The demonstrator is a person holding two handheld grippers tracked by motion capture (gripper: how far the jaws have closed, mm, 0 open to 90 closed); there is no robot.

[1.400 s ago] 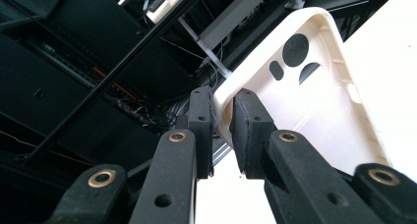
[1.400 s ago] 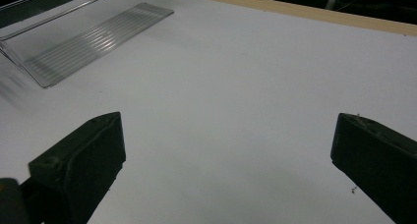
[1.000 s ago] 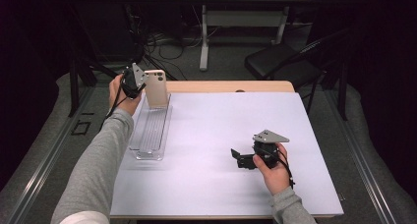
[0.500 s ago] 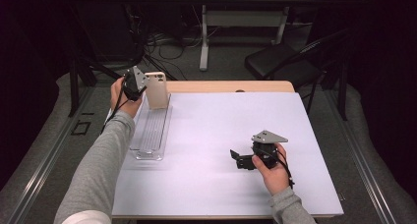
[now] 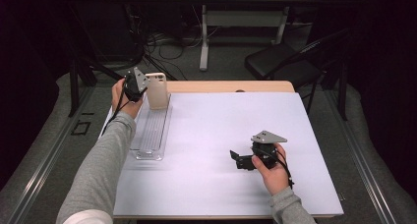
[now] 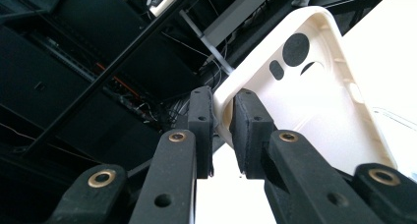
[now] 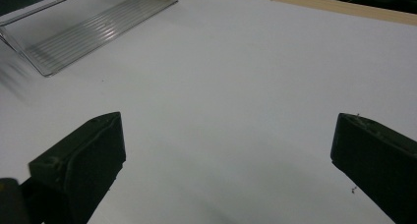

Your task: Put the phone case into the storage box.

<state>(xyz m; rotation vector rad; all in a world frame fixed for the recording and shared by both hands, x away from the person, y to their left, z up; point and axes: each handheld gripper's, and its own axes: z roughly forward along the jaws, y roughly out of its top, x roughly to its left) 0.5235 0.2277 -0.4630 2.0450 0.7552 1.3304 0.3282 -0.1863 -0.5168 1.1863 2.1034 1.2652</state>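
Left gripper (image 6: 222, 130) fingers clamped on cream phone case (image 6: 314, 86) edge, case base cut off above clear tray (image 5: 150, 130), right gripper (image 5: 239, 160) fingers spread wide, resting on table (image 5: 221, 116)

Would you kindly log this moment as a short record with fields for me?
Work in hand: cream phone case held at the far end of the clear tray
Left gripper: shut on the case's edge
Case pose: upright in the high view
Right gripper: open, holding nothing, low over the white table
Tray: ribbed, on the table's left side
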